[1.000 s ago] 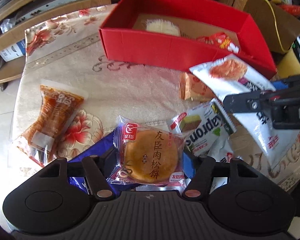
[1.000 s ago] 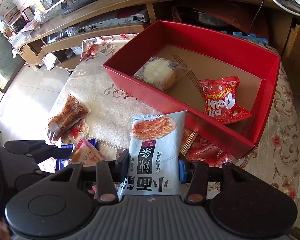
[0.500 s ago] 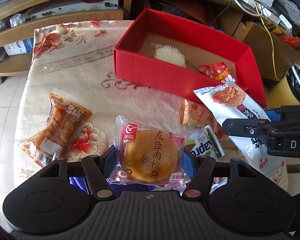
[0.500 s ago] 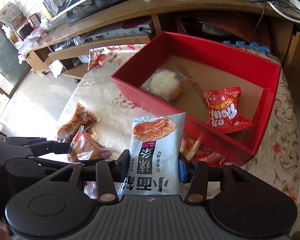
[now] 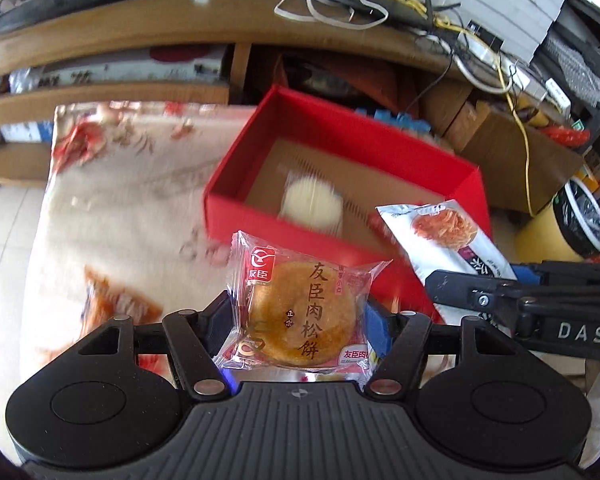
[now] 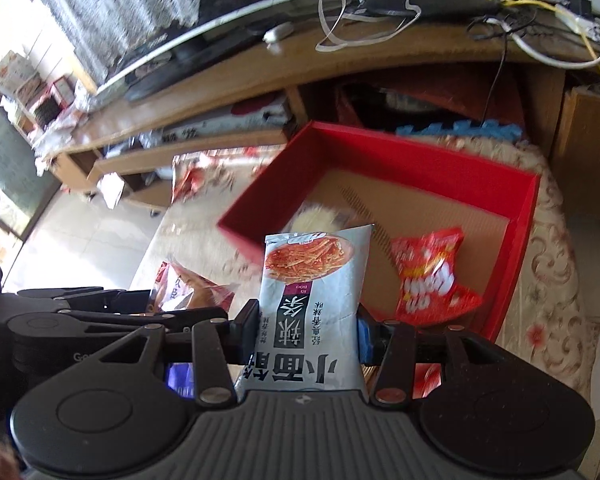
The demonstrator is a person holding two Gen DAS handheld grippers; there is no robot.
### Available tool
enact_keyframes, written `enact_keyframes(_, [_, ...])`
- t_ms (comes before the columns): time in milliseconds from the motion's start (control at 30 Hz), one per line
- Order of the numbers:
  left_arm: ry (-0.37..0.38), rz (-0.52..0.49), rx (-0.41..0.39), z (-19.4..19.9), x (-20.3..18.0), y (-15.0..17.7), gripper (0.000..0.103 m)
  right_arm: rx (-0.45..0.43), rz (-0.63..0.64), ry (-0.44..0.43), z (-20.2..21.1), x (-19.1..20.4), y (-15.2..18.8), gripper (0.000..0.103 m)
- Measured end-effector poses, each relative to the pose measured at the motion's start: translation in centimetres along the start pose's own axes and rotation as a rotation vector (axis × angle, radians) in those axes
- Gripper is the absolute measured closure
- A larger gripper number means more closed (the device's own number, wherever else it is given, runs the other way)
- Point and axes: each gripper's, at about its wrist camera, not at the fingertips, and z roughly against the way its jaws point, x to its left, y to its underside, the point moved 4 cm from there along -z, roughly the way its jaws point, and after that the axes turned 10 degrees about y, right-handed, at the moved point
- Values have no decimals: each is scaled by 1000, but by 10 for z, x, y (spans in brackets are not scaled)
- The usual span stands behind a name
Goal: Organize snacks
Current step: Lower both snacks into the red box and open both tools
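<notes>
Your left gripper (image 5: 300, 320) is clamped on the round pastry in its clear wrapper (image 5: 302, 314), and your right gripper (image 6: 306, 322) is clamped on the grey-white bag of spicy strips (image 6: 312, 300); both packets stick up between the blue pads, clear of the table. Just ahead lies the red box (image 5: 300, 240), open-topped, with a pale round cake (image 5: 312, 204) and a red crinkled bag (image 6: 430, 276) already on its cardboard floor. Watch the near wall of the box: if you come in low, the hanging lower edge of either packet could catch the rim and drag the box across the flowered tablecloth (image 5: 112, 200). Your two grippers are also close together, so crossing them over the box could knock one packet loose; the slick film may slide out of the pads. Compared with a second ago, both packets are higher and nearer the box, the snacks left on the cloth have dropped mostly out of sight, and the background now shows motion blur.
</notes>
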Motion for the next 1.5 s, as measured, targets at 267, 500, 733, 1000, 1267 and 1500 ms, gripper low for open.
enact_keyframes(267, [-7,-26,-17,-33,-19,-42,31,-21,-66,43,-17,-22,-35,57])
enact_keyframes(500, [-20,-8,1,-64,-13,-61,31,0,-83,82,-48,-37,-55,57])
enact_keyframes(733, [-41,-4,33,-94,-4,-64,31,40,-91,116,-79,-47,-61,57])
enact_keyframes(1000, [-58,-13,54,-113,0,-61,31,76,-95,145,-102,-57,-58,57])
enact_keyframes(1267, [-66,-5,54,-112,1,-61,24,77,-87,173,-104,-59,-56,52])
enact_keyframes(1500, [-57,-1,35,-103,0,-66,21,51,-94,178,-95,-60,-57,49])
